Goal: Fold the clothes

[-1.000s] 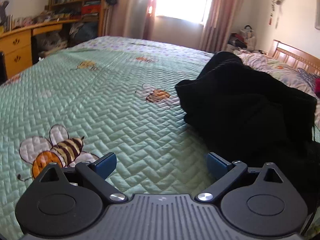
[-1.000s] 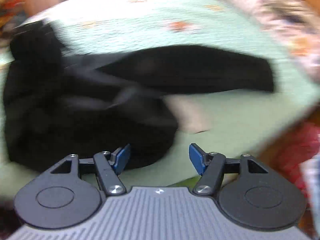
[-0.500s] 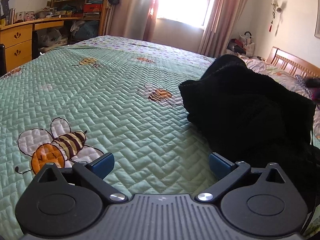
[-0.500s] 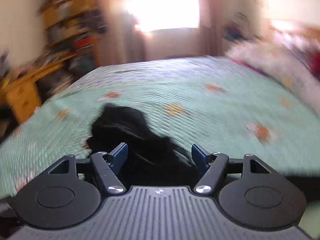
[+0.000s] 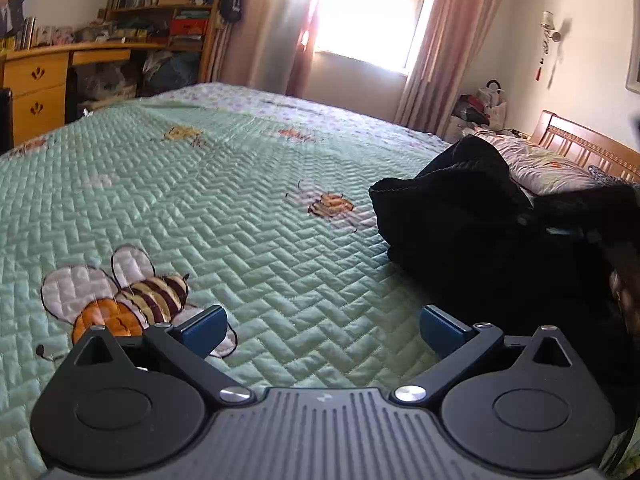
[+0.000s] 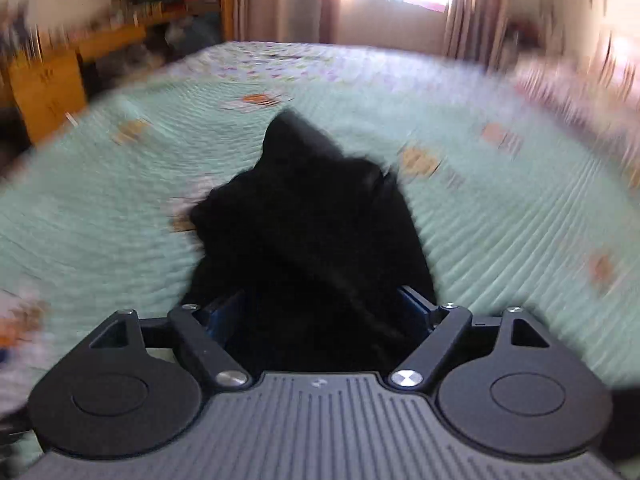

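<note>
A wide bed (image 5: 224,200) under a pale green quilted cover with stitched bees is filling both wrist views, with a sunlit window (image 5: 368,12), pink curtains and a wooden desk (image 5: 36,80) standing behind it. A black garment (image 5: 472,216) is lying bunched in a loose heap on the bed's right side near the pillows, not folded flat. It is looking like soft, thick knit: light and limp, likely to sag and drag, so it is best taken at an edge or corner such as the ribbed hem facing the left gripper. The left gripper (image 5: 322,326) is hovering low over bare quilt just beside the heap, its blue fingers spread wide and holding nothing. The right gripper (image 6: 322,308) is sitting spread apart too, with dark cloth (image 6: 304,216) lying between its fingers; whether it is gripping that cloth cannot be told through the blur. Compared with half a second ago, the right gripper is now closer in over the garment, and the left view is sitting slightly nearer the heap.
</note>
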Available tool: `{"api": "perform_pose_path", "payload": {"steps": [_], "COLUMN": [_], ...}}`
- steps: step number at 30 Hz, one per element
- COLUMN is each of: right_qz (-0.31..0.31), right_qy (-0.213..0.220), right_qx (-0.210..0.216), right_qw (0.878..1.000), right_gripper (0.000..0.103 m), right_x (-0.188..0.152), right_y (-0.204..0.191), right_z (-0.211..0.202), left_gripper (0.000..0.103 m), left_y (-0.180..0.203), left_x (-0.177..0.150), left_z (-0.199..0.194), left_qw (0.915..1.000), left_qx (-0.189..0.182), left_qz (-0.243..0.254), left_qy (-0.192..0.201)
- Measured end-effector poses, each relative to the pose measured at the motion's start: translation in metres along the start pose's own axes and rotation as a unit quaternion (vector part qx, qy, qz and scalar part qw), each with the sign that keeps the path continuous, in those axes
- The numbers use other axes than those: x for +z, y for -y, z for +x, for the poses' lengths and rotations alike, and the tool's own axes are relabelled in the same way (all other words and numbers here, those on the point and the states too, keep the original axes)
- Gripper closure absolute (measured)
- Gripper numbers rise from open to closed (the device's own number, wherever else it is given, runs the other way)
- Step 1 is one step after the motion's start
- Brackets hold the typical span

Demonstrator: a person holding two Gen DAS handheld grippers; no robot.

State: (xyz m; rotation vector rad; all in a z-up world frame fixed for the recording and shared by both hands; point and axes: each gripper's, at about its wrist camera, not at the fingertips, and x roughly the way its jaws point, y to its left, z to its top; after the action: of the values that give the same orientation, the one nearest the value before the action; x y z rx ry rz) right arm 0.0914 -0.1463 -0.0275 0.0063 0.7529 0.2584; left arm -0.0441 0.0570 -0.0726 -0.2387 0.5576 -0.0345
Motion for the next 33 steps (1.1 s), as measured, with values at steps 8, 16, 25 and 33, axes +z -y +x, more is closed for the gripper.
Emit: {"api": "perform_pose_path", "payload": {"steps": [8, 16, 25, 33], "right_qz": [0.041, 0.084, 0.108, 0.115], "right_qy": [0.028, 0.096, 0.134, 0.080], "right_qx": [0.103, 0.065, 0.017, 0.019], "right_qw": [0.993, 0.990, 0.985, 0.990], "right_gripper": [0.021, 0.020, 0.019, 0.009], "right_x": [-0.029, -0.031, -0.060, -0.052], "right_y": [0.012, 0.044, 0.058, 0.060], "right_z": [-0.063, -0.116, -0.131, -0.083], "left_gripper": [0.001, 0.001, 0.001, 0.001], "left_y": [0.018, 0.056, 0.116, 0.126], "left_x": [0.005, 0.025, 0.002, -0.001], "left_z": [0.002, 0.003, -0.014, 0.009], "left_qw": [0.9995, 0.9972, 0.9783, 0.9748], "left_qx": [0.014, -0.005, -0.041, 0.001], "left_qz": [0.028, 0.075, 0.201, 0.216], "left_qy": [-0.010, 0.001, 0.025, -0.054]}}
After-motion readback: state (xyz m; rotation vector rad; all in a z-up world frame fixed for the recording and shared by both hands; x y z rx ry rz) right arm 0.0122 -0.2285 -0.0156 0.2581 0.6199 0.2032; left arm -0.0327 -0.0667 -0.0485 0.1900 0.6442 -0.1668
